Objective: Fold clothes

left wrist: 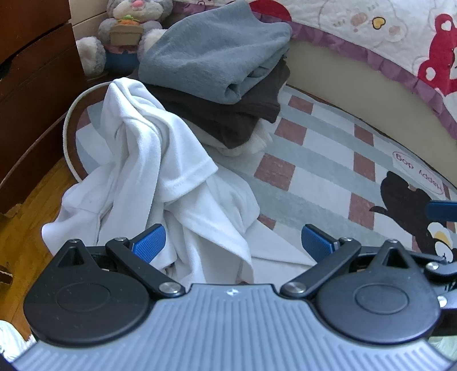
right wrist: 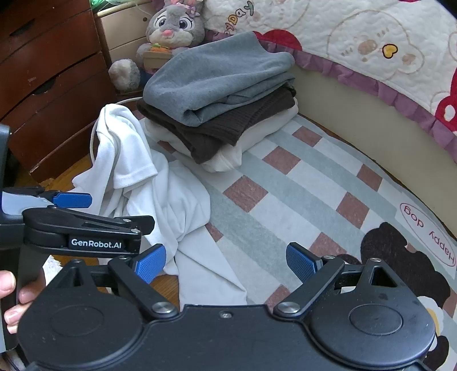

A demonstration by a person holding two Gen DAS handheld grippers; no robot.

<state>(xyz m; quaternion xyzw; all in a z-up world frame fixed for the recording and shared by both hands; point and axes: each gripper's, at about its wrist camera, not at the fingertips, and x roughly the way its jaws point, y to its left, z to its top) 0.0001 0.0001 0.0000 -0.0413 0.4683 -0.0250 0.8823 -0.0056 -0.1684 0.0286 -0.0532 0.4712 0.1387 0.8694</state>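
Observation:
A crumpled white garment [left wrist: 160,182] [right wrist: 160,194] lies heaped on the left part of a checked rug [left wrist: 314,177] [right wrist: 300,185], spilling onto the wooden floor. Behind it stands a stack of folded clothes: a grey piece [left wrist: 217,54] [right wrist: 220,77] on top, a dark brown one [left wrist: 228,114] [right wrist: 222,128] under it, a cream one [right wrist: 257,137] at the bottom. My left gripper [left wrist: 232,242] hovers open over the garment's near edge, gripping nothing. My right gripper [right wrist: 225,261] is open over the rug just right of the garment, with nothing in it.
A bed with a patterned quilt [left wrist: 371,28] [right wrist: 342,34] borders the rug at the back right. Dark wooden drawers [left wrist: 34,71] [right wrist: 51,71] stand at the left, and a plush rabbit [left wrist: 128,22] [right wrist: 174,25] sits behind the stack. A person's fingers [right wrist: 11,296] show at the left edge.

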